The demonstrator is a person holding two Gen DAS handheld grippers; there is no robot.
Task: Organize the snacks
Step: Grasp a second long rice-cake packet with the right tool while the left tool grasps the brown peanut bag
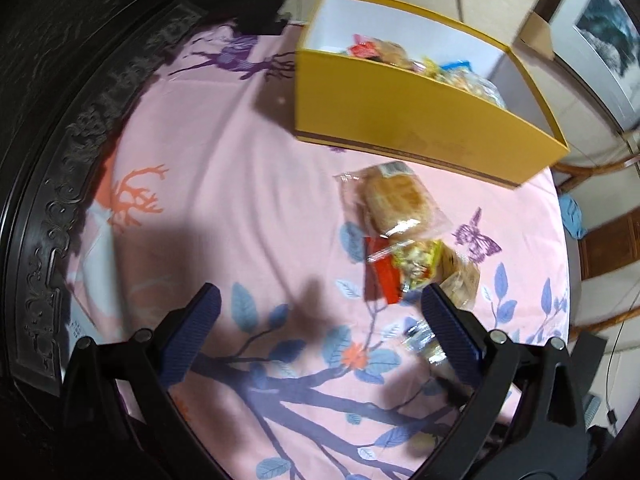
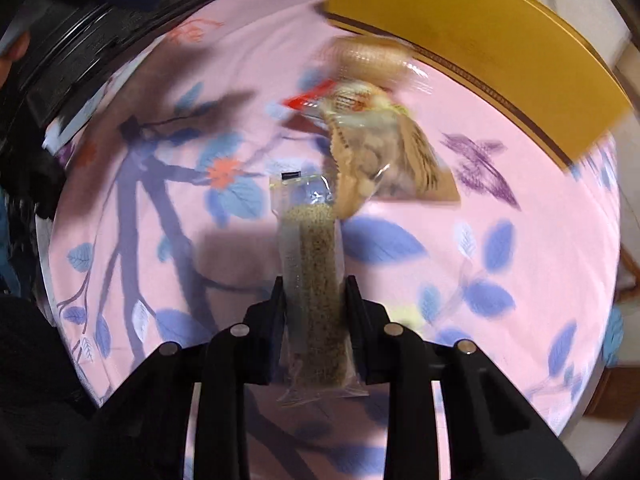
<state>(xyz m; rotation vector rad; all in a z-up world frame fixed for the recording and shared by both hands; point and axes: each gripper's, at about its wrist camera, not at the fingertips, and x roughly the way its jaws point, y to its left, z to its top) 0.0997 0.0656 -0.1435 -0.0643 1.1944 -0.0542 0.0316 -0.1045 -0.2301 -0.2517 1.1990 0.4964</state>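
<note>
Right gripper (image 2: 314, 288): jaws clamped on a long clear-wrapped seed bar (image 2: 314, 280), pads pressing both long sides; the bar runs toward 12 o'clock from the jaws, its clear sealed end free beyond them. Gripper points steeply down at a pink floral cloth (image 2: 520, 208). At 1 o'clock from the bar's far end, touching or overlapping it, lies a tan packet (image 2: 384, 152), with a red packet (image 2: 308, 98) and a wrapped bun (image 2: 368, 58) beyond at 12 o'clock; motion blur hides detail. Yellow box (image 2: 480, 40) sits at 1–2 o'clock, wall toward camera. Left gripper (image 1: 320, 316): jaws wide apart, nothing between the pads, only cloth (image 1: 224, 168) under them. In the left view the bun (image 1: 394, 202) lies at 1 o'clock from the jaws, just short of the box (image 1: 400, 120); the red packet (image 1: 380, 276) and a yellow-green packet (image 1: 416, 262) lie just below it, overlapping, next to the right finger (image 1: 450, 324). A clear wrapper (image 1: 420, 338) shows beside that finger, contents unreadable. The box is open on top and holds several wrapped snacks (image 1: 400, 56) at its far end. Dark carved wood (image 1: 60, 180) borders the cloth at 9 o'clock.
</note>
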